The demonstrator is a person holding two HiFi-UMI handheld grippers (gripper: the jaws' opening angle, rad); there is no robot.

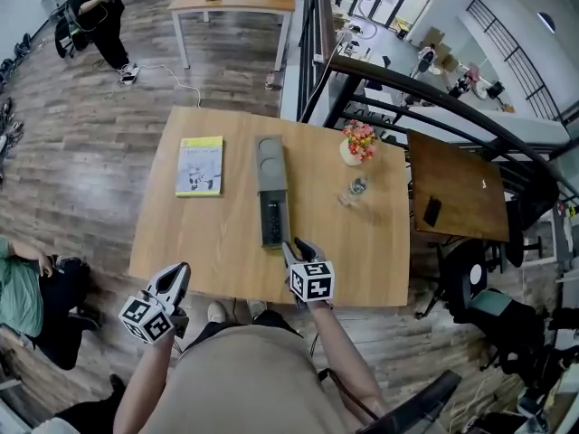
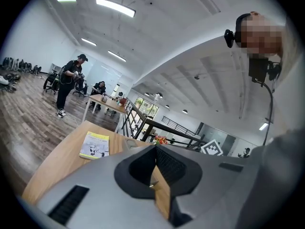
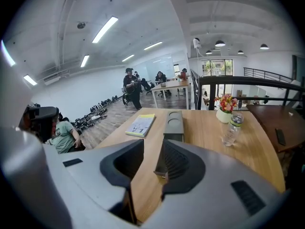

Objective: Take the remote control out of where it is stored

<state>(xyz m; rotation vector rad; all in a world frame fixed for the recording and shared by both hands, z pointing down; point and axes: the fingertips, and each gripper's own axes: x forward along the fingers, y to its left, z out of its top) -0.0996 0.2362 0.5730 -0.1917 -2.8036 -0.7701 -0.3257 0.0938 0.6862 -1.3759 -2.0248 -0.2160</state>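
Observation:
A long grey storage box lies lengthwise in the middle of the wooden table. A dark remote control rests in its open near half. My right gripper is shut and empty, with its tips just off the box's near end. In the right gripper view that gripper points along the box. My left gripper hovers off the table's near left edge, shut with nothing in it. Seen in its own view, the left gripper faces the table.
A yellow booklet lies left of the box. A flower vase and a water bottle stand to its right. A darker side table carries a phone. A person sits on the floor at left.

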